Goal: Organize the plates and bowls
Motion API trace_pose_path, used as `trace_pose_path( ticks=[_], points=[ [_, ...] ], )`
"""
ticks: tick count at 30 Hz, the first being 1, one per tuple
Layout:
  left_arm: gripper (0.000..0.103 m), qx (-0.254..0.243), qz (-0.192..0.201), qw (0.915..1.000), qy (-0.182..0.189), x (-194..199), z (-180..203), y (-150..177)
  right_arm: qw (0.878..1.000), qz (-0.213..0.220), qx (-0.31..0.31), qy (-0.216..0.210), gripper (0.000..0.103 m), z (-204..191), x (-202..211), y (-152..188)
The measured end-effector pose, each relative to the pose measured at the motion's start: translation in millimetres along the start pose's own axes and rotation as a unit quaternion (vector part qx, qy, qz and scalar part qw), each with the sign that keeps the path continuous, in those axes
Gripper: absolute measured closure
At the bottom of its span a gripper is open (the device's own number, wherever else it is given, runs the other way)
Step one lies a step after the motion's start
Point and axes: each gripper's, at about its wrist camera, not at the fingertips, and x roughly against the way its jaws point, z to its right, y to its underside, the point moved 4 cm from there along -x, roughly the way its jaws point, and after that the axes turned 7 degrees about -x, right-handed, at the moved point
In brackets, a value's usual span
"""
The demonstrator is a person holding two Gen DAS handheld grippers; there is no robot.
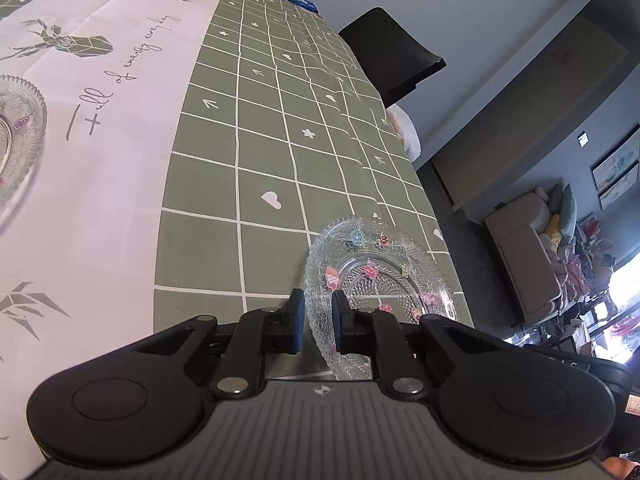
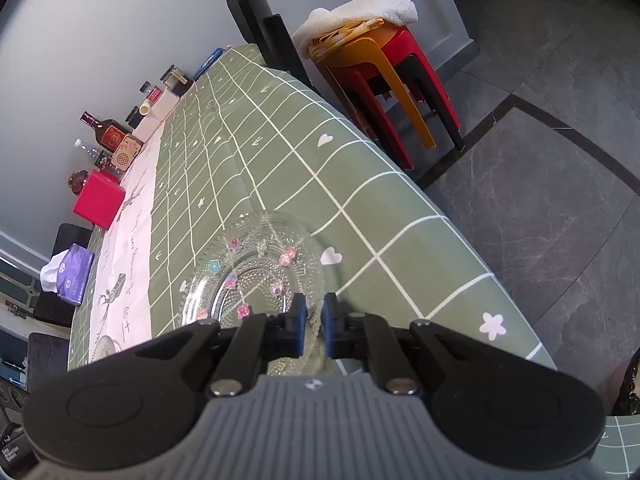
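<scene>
A clear glass plate (image 1: 376, 276) with small coloured flowers lies on the green checked tablecloth near the table's right edge. My left gripper (image 1: 318, 306) has its blue pads on either side of the plate's near rim, shut on it. The same plate (image 2: 256, 268) shows in the right wrist view. My right gripper (image 2: 315, 312) is shut on its near rim, which sits between the pads. A second glass dish (image 1: 16, 144) lies at the far left on the white runner.
The table edge (image 1: 424, 184) drops to the floor on the right. A black chair back (image 1: 388, 52) stands beyond it. Stacked red and orange stools (image 2: 384, 68) stand by the table end. Bottles, a red box (image 2: 98, 200) and a tissue pack (image 2: 72, 276) line the wall side.
</scene>
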Motion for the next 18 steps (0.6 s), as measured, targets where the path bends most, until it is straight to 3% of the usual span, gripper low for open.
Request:
trace_pose_path(
  ticks=[8,11,13,18],
  points=[
    [0.090,-0.018,-0.013,0.9997,-0.009,4.0,1.2,0.5,1.000,-0.018,-0.003,0.010,0.096,-1.7,1.7,0.9],
    [0.089,-0.029,-0.001,0.9995,-0.011,4.2,0.6,-0.9,1.000,-0.016,-0.007,0.008,0.094,-0.9,2.3,0.0],
    [0.082,-0.026,0.012,0.9994,-0.020,4.7,-2.3,-2.9,1.000,-0.005,-0.001,0.014,0.092,-0.9,3.4,-1.5],
    [0.082,-0.014,0.016,0.9998,-0.004,1.4,-5.7,-4.2,1.000,0.000,-0.008,0.003,0.092,2.5,1.9,-3.6]
  ],
)
